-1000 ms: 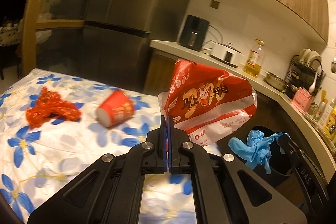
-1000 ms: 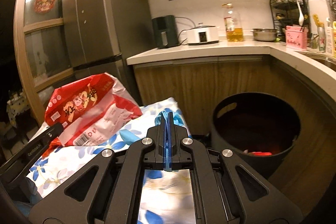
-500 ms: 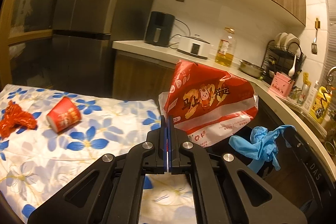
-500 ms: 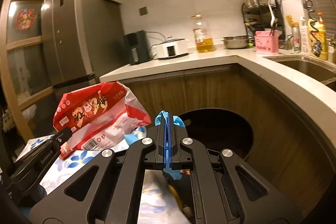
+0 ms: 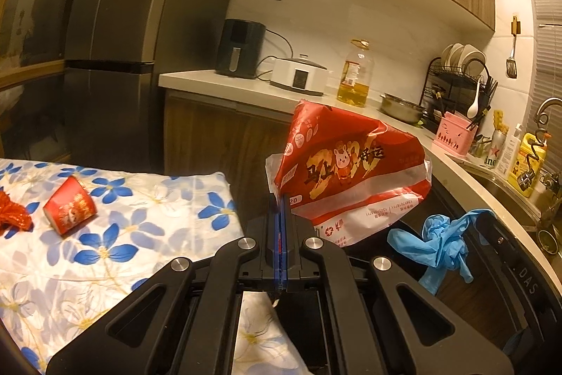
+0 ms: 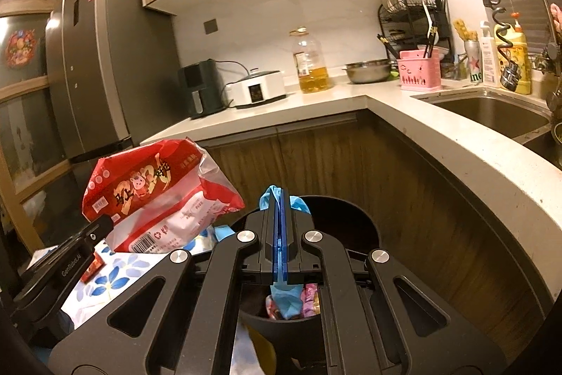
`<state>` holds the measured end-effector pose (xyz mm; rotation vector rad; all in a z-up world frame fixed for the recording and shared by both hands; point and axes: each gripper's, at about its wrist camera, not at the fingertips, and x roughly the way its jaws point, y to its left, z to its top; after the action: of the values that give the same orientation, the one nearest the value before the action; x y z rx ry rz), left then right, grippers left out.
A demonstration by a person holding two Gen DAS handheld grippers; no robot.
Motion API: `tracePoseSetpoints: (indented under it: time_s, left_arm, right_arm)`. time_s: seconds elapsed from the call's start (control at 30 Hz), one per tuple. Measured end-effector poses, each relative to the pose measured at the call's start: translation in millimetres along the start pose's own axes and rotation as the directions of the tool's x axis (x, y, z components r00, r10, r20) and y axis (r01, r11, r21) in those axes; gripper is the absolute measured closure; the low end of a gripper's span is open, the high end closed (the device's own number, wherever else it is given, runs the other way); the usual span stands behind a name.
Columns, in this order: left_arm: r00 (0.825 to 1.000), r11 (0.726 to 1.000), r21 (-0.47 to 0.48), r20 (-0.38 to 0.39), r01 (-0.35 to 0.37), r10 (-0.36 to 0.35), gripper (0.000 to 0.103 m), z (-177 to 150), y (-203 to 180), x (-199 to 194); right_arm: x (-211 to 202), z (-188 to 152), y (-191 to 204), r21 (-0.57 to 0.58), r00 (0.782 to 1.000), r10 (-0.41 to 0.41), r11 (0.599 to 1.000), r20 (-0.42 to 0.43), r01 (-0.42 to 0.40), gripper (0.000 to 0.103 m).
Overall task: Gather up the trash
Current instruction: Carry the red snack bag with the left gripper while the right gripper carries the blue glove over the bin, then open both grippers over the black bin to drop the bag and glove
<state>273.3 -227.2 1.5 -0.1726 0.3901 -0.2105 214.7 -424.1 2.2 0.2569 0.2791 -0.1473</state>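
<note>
My left gripper [image 5: 280, 199] is shut on the edge of a red and white plastic snack bag [image 5: 347, 174], held in the air past the table's right edge; the bag also shows in the right wrist view [image 6: 154, 195]. My right gripper [image 6: 280, 199] is shut on a crumpled blue glove [image 6: 286, 299] that hangs over the black trash bin [image 6: 365, 227]; the glove shows in the left wrist view [image 5: 439, 238]. A red paper cup [image 5: 70, 204] lies on its side on the floral tablecloth [image 5: 123, 252], with a crumpled red wrapper [image 5: 12, 215] to its left.
The bin holds some coloured wrappers. A curved white counter [image 6: 439, 136] with wooden cabinets wraps behind and right of the bin. A sink [image 6: 491, 111], oil bottle [image 6: 311, 62], cooker [image 6: 256, 88] and grey fridge [image 6: 91, 69] stand around.
Both grippers have swung right, away from the table and toward the bin. The glove now hangs over the bin opening, and the bag has come closer to it.
</note>
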Motion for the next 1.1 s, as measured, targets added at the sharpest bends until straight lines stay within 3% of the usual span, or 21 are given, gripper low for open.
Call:
tracePoseSetpoints:
  time_s: [1.1]
  left_arm:
    - [0.994, 0.992, 0.094, -0.087, 0.079, -0.07, 0.1, -18.5, -48.3, 53.0]
  right_arm:
    - [46.1, 2.4, -24.3, 0.037, 0.996, -0.029, 0.999, -0.08, 0.032, 0.101]
